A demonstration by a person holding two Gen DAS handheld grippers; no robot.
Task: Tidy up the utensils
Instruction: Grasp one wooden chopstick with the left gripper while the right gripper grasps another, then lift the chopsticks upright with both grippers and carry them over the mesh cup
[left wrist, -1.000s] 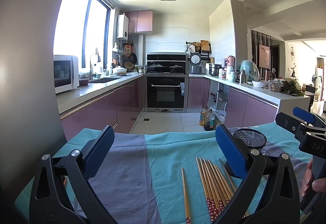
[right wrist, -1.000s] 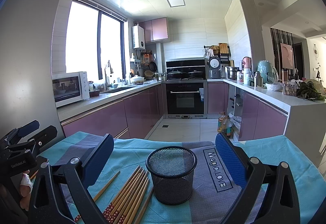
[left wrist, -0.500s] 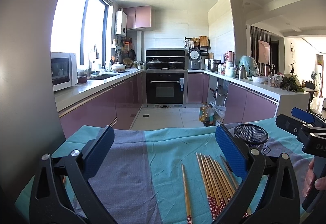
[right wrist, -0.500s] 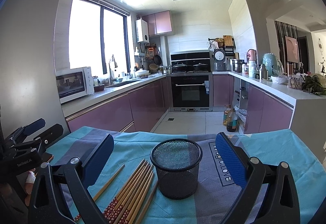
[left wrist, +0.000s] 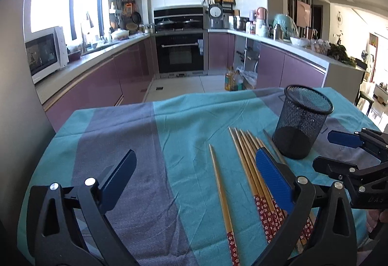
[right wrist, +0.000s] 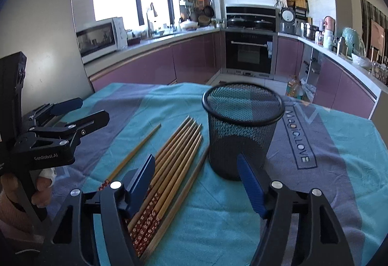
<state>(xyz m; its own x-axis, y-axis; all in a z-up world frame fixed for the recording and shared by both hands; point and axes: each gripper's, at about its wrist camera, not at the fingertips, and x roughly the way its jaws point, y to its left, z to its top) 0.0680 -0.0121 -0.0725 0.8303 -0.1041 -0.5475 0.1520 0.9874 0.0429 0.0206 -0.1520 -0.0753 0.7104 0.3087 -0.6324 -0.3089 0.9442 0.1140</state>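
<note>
- Basically nothing is sorted yet: we see the mesh cup (right wrist: pixel 242 135) standing upright and empty on the tablecloth (right wrist: pixel 218 212).
- All chopsticks lie flat on the cloth; the main bundle (right wrist: pixel 174 161) sits just left of the cup, almost touching its base.
- One single chopstick (left wrist: pixel 221 191) lies apart, further left of the bundle.
- So every stick is left to move into the cup, we judge.
- Left gripper (left wrist: pixel 194 178) is tilted down over the cloth, jaws wide, nothing between them except the single stick lying below.
- Right gripper (right wrist: pixel 196 181) points down toward the bundle and the cup base, jaws closing, pads pressing on nothing yet.
- A hand (right wrist: pixel 14 195) grips the left handle at the frame edge.
</note>
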